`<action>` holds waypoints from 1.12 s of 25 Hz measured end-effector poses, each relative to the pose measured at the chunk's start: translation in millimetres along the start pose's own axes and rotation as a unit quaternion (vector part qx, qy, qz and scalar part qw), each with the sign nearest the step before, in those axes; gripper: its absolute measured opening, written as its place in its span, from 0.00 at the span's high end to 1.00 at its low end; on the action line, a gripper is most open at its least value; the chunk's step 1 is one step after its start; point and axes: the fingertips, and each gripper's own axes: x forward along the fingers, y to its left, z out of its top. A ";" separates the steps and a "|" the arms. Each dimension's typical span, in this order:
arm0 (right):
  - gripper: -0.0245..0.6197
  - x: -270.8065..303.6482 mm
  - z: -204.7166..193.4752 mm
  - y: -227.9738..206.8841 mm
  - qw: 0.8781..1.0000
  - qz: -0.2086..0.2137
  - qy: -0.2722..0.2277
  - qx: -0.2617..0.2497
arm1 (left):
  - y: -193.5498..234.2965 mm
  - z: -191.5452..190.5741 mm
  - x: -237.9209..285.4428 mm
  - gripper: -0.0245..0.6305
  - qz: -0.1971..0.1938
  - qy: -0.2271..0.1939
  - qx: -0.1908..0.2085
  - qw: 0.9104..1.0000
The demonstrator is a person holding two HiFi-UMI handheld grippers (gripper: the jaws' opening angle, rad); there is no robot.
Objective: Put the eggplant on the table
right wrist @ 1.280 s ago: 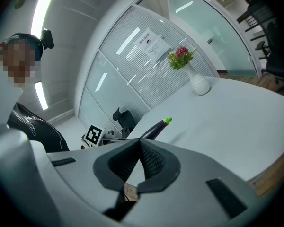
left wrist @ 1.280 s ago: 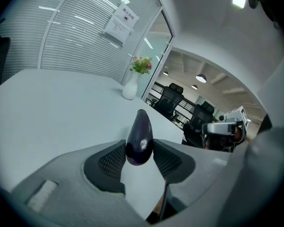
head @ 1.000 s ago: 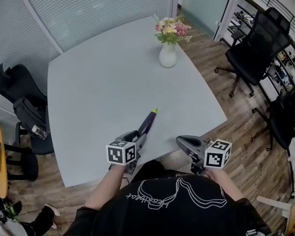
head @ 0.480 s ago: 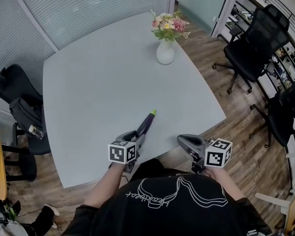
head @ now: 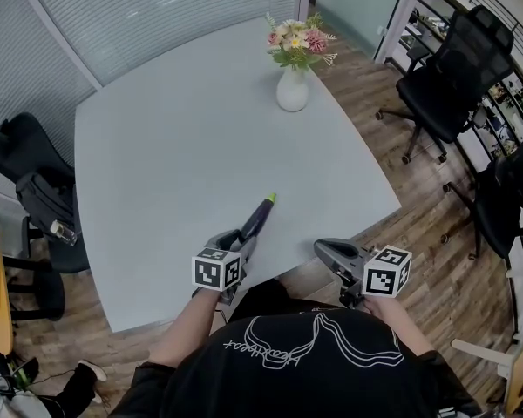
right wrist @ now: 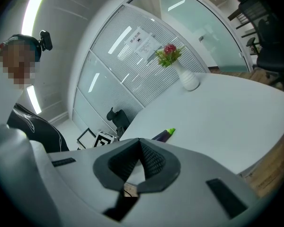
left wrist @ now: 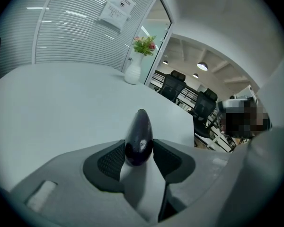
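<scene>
Eggplant (head: 260, 217), dark purple and glossy, juts from the left tongs (head: 241, 240) over the near edge of the grey bench (head: 174, 146), its green stem (head: 271, 198) pointing toward the far vase of flowers (head: 293, 92). It looks light and firm, with a slick skin that could twist in a grip. Grasped at its thick end, the long body may sag, so a hold nearer the middle would likely be steadier. Right tongs (head: 324, 251) hang clenched on nothing, just off the bench's near edge.

The left gripper view shows both pads (left wrist: 111, 161) pressing the eggplant's flanks, a contact the head view hides behind the marker cube (head: 218, 271). Only the right gripper view catches the stem from the side, low over the bench. Whether it touches the top cannot be told.
</scene>
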 end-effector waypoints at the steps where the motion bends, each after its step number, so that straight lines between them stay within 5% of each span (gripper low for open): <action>1: 0.95 -0.8 -1.0 -0.2 1.000 0.000 -0.001 0.000 | 0.4 -0.7 0.6 0.67 0.002 0.000 0.001 1.000; 13: 0.95 -26.7 -3.1 6.6 1.000 -0.012 -0.014 -0.011 | -7.8 -0.5 -9.9 0.62 0.010 -0.006 0.014 1.000; 20: 0.95 -46.0 -9.0 23.2 0.999 -0.006 -0.023 -0.030 | -24.3 11.8 -42.5 0.62 0.027 -0.043 -0.001 0.999; 28: 0.95 -67.6 -7.2 66.4 0.995 0.011 -0.025 -0.096 | -103.9 36.4 -107.1 0.66 -0.035 -0.105 -0.004 0.994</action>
